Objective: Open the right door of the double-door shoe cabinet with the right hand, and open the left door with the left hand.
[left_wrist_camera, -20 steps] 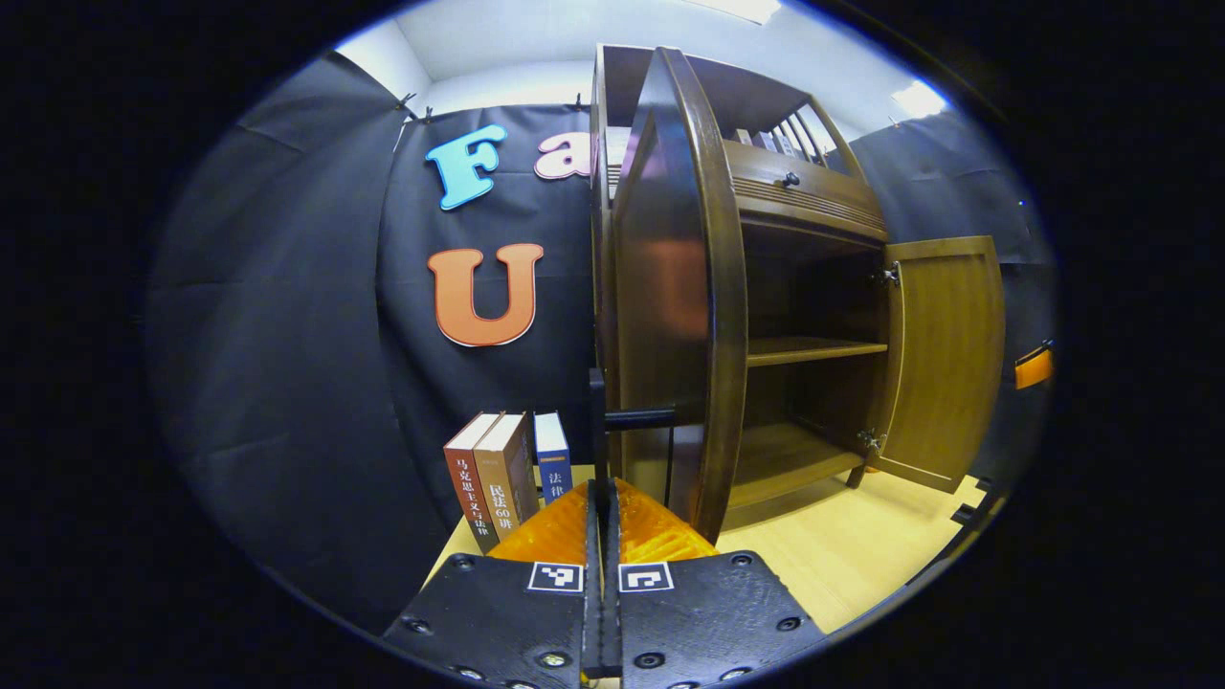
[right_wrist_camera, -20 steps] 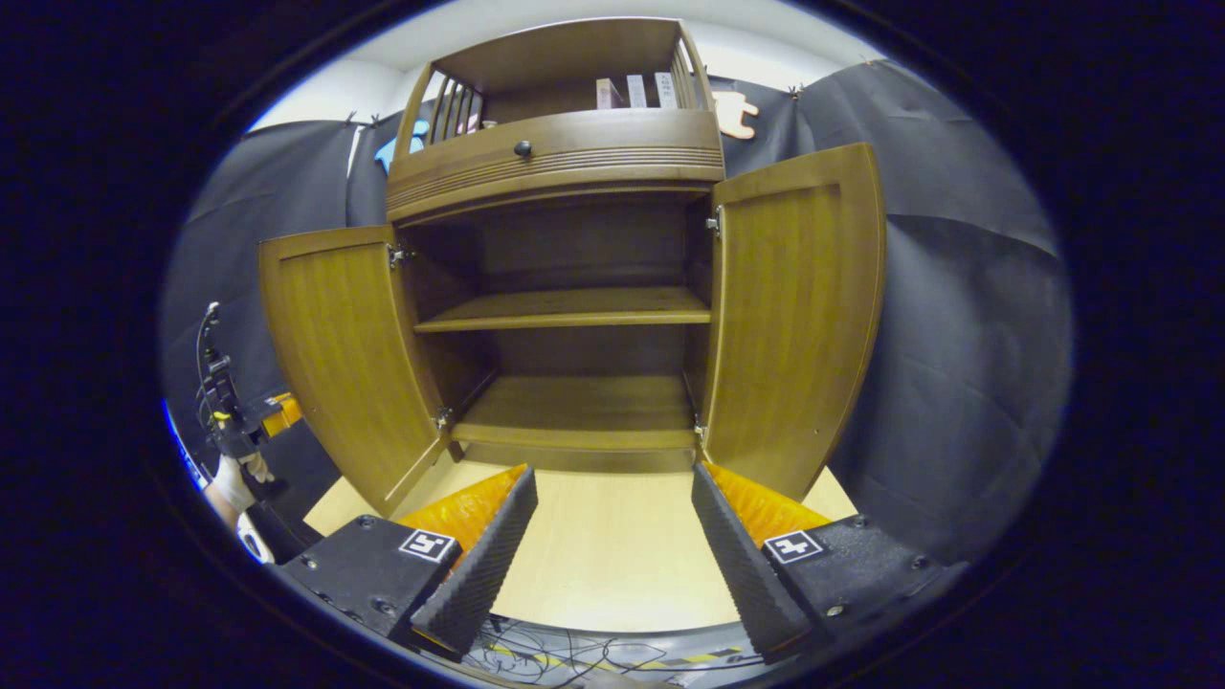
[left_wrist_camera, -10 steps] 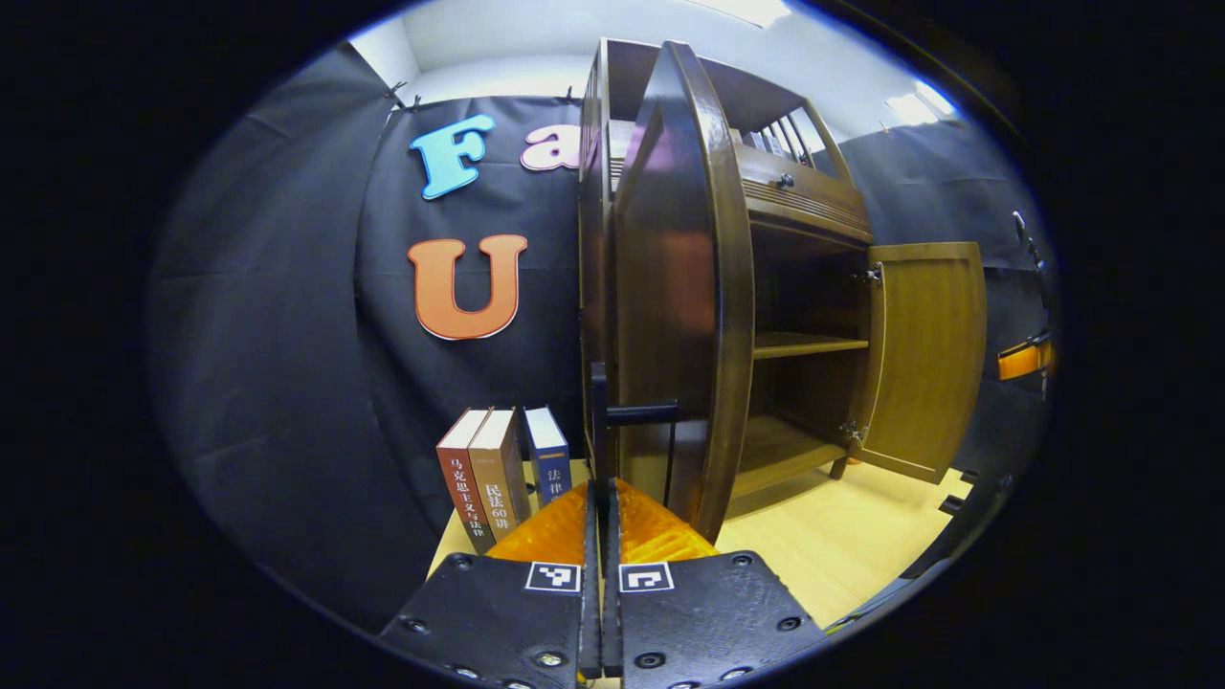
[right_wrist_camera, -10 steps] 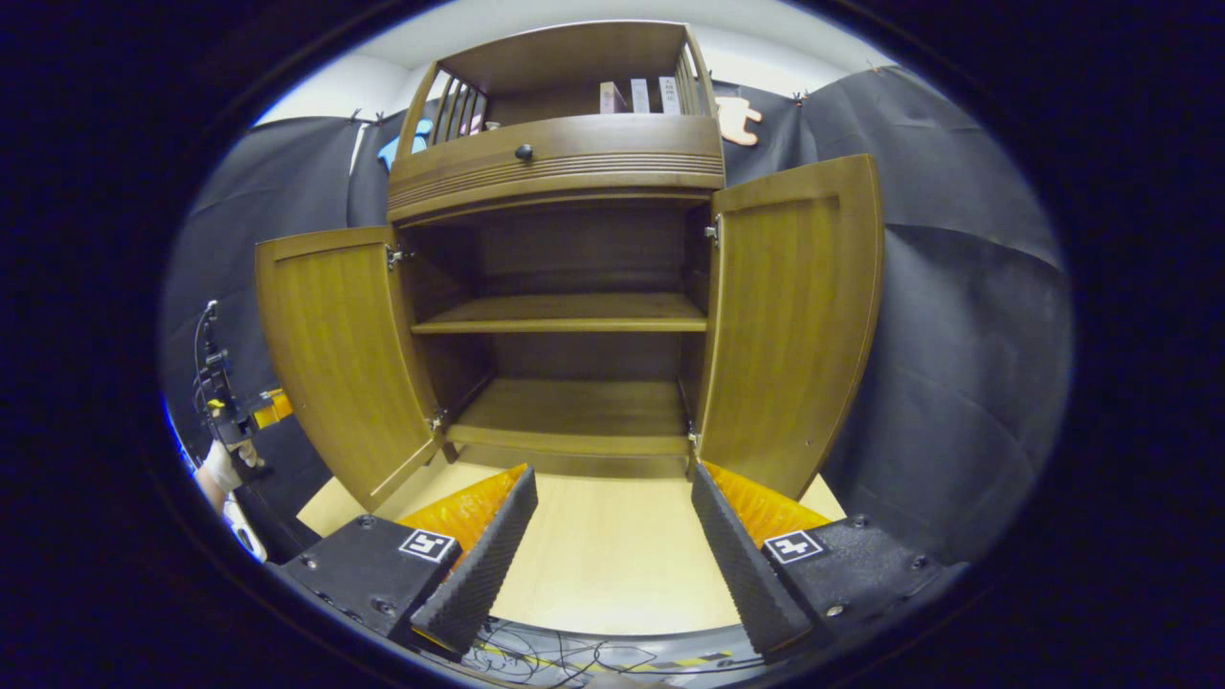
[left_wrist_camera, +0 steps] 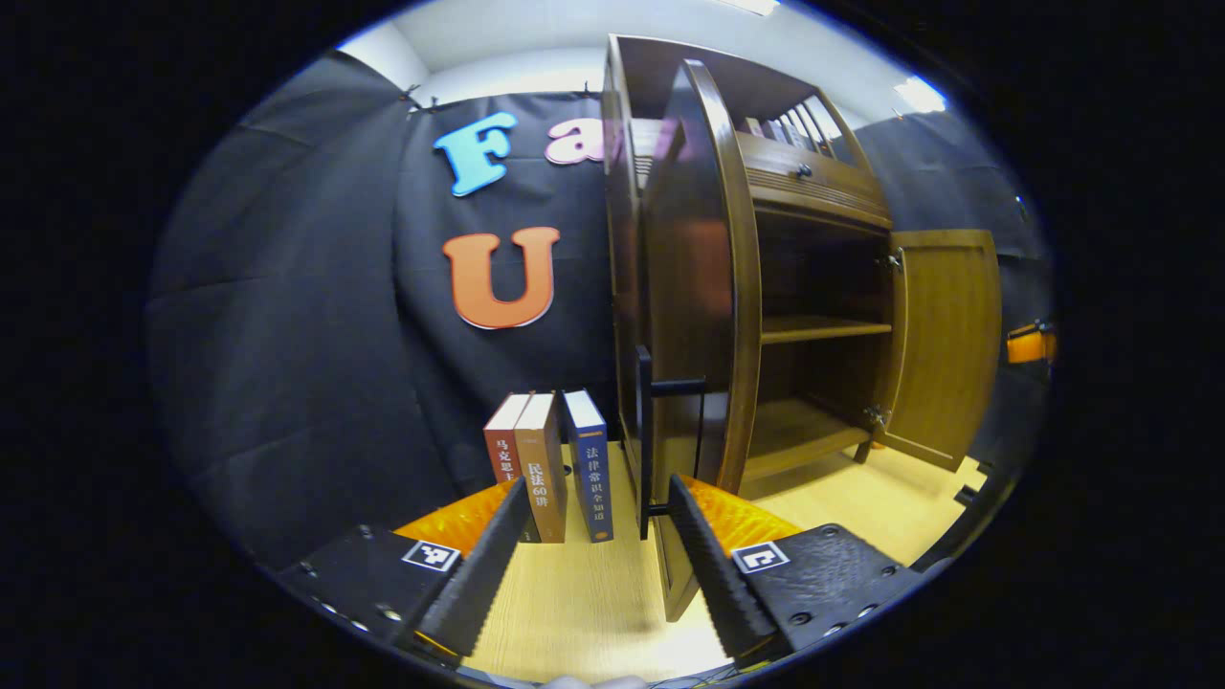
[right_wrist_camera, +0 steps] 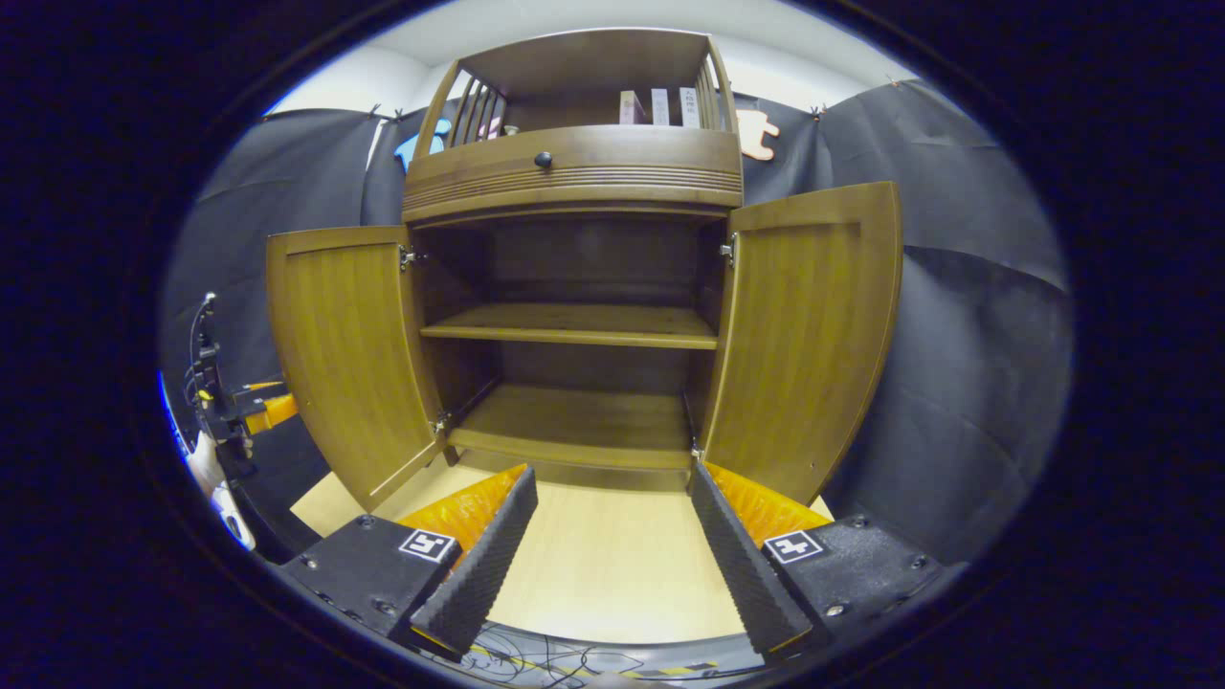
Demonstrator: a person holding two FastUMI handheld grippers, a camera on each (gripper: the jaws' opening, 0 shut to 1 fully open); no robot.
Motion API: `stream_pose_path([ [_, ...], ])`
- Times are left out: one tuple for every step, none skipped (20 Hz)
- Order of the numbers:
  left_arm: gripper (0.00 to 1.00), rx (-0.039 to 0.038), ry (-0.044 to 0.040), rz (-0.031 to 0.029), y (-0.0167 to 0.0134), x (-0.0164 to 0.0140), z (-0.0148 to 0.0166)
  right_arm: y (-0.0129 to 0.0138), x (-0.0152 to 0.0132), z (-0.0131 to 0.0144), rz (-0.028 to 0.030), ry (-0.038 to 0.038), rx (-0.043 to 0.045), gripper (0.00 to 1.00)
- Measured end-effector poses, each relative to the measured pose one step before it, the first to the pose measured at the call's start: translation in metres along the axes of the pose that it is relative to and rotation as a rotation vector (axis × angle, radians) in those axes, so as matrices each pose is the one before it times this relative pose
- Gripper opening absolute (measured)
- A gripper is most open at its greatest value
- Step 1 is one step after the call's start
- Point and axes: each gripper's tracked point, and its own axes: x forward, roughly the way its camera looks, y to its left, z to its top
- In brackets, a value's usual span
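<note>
Spreading, left gripper (left_wrist_camera: 595, 517): fingers were pinched together on the left door's handle (left_wrist_camera: 644, 440) a moment ago, now they're wide apart, the bar standing just ahead between the tips.
Right gripper (right_wrist_camera: 612, 512): fingers apart same as before, holding nothing, over the pale table (right_wrist_camera: 593, 574).
Left door (left_wrist_camera: 703, 316): swung out, edge-on from the left gripper view.
Right door (right_wrist_camera: 809, 335): swung fully open too.
Shoe cabinet (right_wrist_camera: 574, 172): both shelves bare, pretty much dead ahead of the right gripper.
Books (left_wrist_camera: 550, 464): upright beside the cabinet.
Pose: left gripper sits low at the right gripper view's left edge.
</note>
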Motion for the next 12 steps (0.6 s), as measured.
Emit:
stream_pose_path([
  [0.8,-0.00626,-0.0209,0.01713,-0.00183,-0.00708,0.00984,0.0004,0.00207,-0.00054,0.00086,0.00218,-0.00901,1.0],
  [0.96,0.00854,-0.02192,0.02004,-0.00224,-0.01372,0.01081,0.0009,0.001,0.00057,0.00412,-0.00088,-0.0059,1.0],
  [0.96,0.01414,-0.02058,0.02472,-0.0026,-0.00887,0.01289,0.0015,0.00052,0.00133,0.00249,-0.00325,-0.00251,1.0],
  [0.95,0.0107,-0.00815,0.02536,-0.00351,-0.00538,0.01085,0.0006,0.00093,0.00176,0.00206,-0.00298,-0.00129,1.0],
  [0.95,0.00811,-0.02372,0.01371,-0.00779,-0.00458,0.01464,0.00152,0.00028,0.0011,0.00315,-0.00362,0.00023,1.0],
  [0.95,0.00843,-0.02152,0.00397,-0.01055,-0.00368,0.01746,0.00127,0.0007,0.00243,0.00494,-0.00721,0.00216,1.0],
  [0.95,0.00532,-0.03387,-0.00225,-0.01123,-0.00308,0.01859,0.00119,0.00023,0.00167,0.00278,-0.00383,0.0012,1.0],
  [0.95,-0.00474,-0.01585,-0.00516,-0.01256,-0.00031,0.01402,0.00054,0.00097,0.00182,0.00188,-0.00339,0.00042,1.0],
  [1.0,-0.00737,-0.00967,-0.02266,-0.01604,0.00101,0.00983,-0.00036,0.00007,0.00242,-0.00032,-0.0067,0.00291,1.0],
  [0.95,-0.00684,-0.00398,-0.01703,-0.01577,0.00177,0.00609,-0.00038,0.00026,0.00318,-0.00132,-0.00795,0.0058,1.0],
  [0.95,-0.00602,0.00104,-0.0146,-0.0156,0.0018,0.00419,-0.00032,-0.00066,0.00274,-0.00107,-0.00745,0.00565,1.0],
  [0.95,-0.01019,0.01789,-0.01016,-0.01314,0.00028,-0.00106,-0.00005,-0.00128,0.00244,-0.00237,-0.00752,0.00449,1.0],
])
